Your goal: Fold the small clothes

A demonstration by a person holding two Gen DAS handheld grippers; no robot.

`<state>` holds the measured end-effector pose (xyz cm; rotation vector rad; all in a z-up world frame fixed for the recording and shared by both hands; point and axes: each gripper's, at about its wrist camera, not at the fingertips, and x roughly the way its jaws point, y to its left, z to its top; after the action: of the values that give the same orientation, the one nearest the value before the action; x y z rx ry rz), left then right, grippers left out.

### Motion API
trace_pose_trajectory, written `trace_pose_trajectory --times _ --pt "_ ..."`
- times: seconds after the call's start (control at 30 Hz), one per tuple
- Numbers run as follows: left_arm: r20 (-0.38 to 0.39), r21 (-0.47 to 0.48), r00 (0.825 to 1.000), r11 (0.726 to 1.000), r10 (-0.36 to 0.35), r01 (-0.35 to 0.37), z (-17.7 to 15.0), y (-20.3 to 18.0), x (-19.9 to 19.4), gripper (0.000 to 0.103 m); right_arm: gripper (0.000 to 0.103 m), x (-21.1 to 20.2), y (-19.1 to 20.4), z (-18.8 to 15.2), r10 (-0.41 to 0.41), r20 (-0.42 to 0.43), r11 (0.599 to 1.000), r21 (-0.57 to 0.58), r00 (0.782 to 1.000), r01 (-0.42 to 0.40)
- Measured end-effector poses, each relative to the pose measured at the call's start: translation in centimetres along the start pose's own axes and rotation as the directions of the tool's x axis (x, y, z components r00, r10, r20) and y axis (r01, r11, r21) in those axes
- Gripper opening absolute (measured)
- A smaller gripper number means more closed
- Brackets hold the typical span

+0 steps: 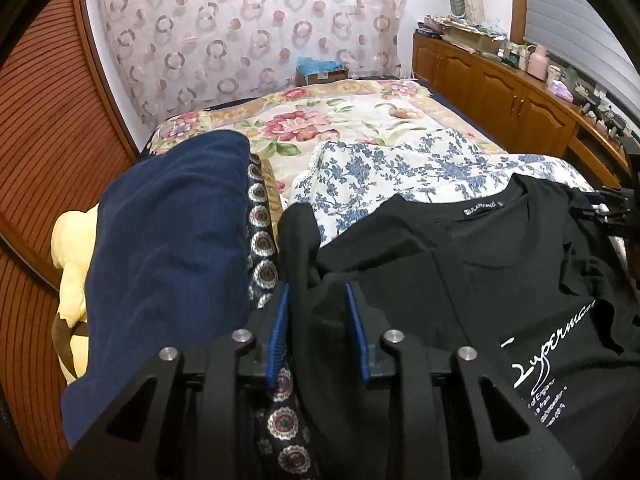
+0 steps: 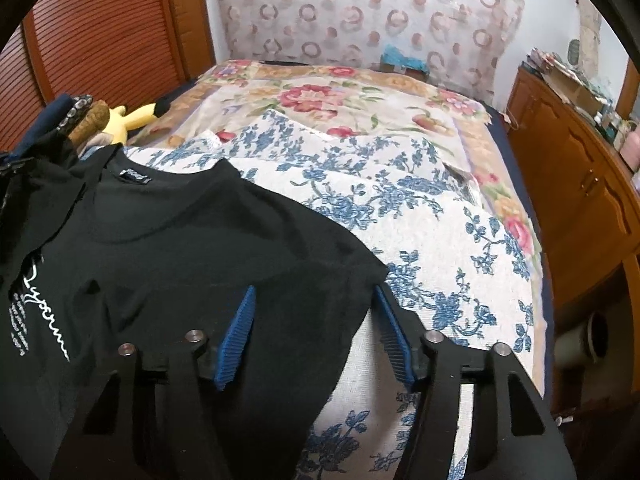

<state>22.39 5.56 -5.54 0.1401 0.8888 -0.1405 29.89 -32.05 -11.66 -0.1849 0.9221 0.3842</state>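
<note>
Seemingly both grippers (image 1: 316, 300) (image 2: 316, 300) pinch black T-shirt (image 2: 192, 240).

Both feeds lit ok from here, soft even indoor light, no hard shadows on floral bedspread (image 1: 344, 120). Can't tell where light comes from. Heavy fisheye on both: wooden cabinets (image 2: 580, 184) and louvred door (image 1: 52, 120) bow hard toward rim, black vignette in corners. Black t-shirt (image 2: 180, 240) eats all detail, folds barely readable, only white print pops. Curtain (image 1: 248, 32) a bit washed out and soft. Right view slightly blurrier overall, gripper frames close to lens smeared. No real glare anywhere.
</note>
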Motion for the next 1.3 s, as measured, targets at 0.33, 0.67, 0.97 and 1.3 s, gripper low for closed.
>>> trace_pose_trajectory --times 0.33,0.67,0.97,1.3 --pt "0.15 -0.057 0.988 0.997 -0.048 0.057 -1.0 -0.2 -4.9 0.003 0.004 -2.3 2.8 0.5 -0.068 0.08 0.997 -0.035 0.995 0.071" --pt "0.331 -0.063 0.942 0.994 -0.058 0.083 -2.9 0.3 -14.7 0.003 0.003 -12.9 4.2 0.3 -0.096 0.301 0.995 0.019 0.949 0.094" --pt "0.345 -0.079 0.932 0.986 -0.114 0.15 -9.3 0.3 -17.6 0.003 0.003 -19.9 6.4 -5.2 -0.012 0.365 1.0 -0.002 0.931 0.014" --pt "0.333 -0.098 0.933 0.979 -0.135 0.177 -14.3 0.1 -19.6 0.003 0.003 -22.7 8.5 -10.2 0.02 0.339 1.0 -0.012 0.941 -0.017"
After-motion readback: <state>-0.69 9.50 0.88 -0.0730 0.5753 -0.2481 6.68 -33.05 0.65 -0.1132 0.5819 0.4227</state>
